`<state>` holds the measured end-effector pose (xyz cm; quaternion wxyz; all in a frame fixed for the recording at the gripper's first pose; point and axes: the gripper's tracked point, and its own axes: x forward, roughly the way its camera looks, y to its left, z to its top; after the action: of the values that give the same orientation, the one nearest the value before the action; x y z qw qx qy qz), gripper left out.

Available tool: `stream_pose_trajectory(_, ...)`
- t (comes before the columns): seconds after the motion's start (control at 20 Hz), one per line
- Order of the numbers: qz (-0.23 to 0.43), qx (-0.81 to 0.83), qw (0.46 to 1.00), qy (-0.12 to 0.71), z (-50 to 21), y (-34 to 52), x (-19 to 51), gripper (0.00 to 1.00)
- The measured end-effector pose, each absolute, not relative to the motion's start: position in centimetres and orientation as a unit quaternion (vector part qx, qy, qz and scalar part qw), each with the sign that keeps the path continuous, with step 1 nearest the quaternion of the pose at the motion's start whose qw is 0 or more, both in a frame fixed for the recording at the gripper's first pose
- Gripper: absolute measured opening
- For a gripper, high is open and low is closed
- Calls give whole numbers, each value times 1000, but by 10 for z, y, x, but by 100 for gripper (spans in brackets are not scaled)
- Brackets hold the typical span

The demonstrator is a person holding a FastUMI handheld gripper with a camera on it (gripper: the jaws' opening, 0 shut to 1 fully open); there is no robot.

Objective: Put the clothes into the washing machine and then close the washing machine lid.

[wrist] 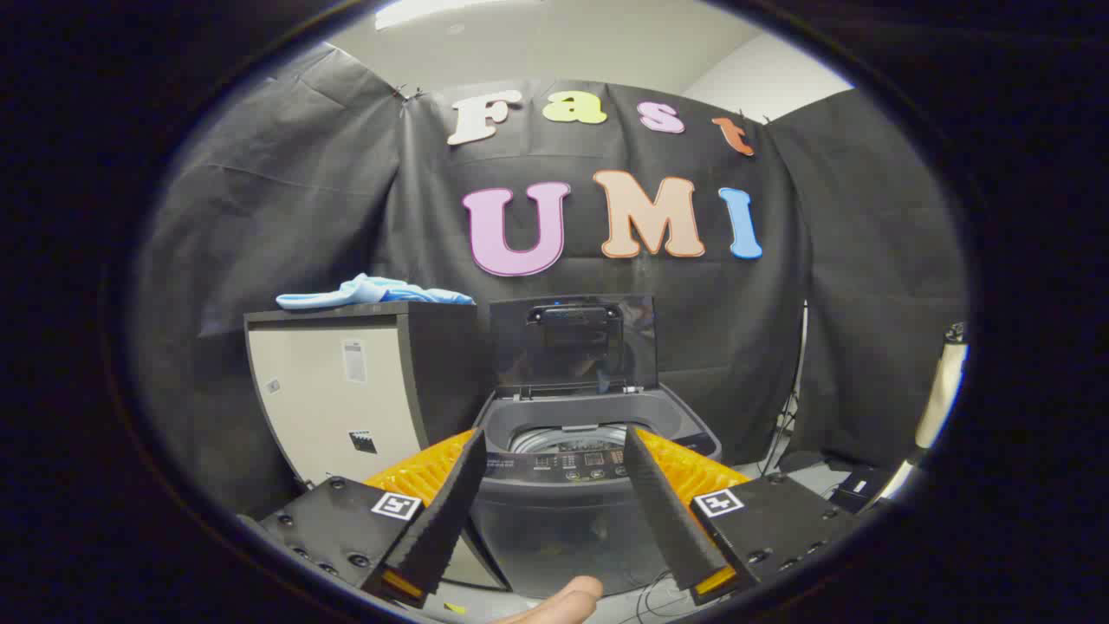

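Clothes beyond your jaws, up and left

Your gripper (554,451) gapes wide, empty; the clothes (372,293) lie atop the cabinet (338,390), beside the open-lidded washing machine (589,468).

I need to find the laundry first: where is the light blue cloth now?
The light blue cloth lies on top of the grey cabinet, beside the open washing machine, beyond the open, empty tongs.

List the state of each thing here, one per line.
Washing machine: beyond the claw, drum uncovered.
Lid: raised upright.
Blue clothes: heaped on the cabinet, not loaded.
Claw: open, fingers apart, holding nothing.
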<state>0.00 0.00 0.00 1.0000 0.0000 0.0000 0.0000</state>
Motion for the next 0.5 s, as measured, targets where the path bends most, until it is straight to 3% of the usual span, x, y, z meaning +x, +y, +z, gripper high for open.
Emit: stream_pose_trajectory(0.5,30,-7,999,12,2,10,8,98)
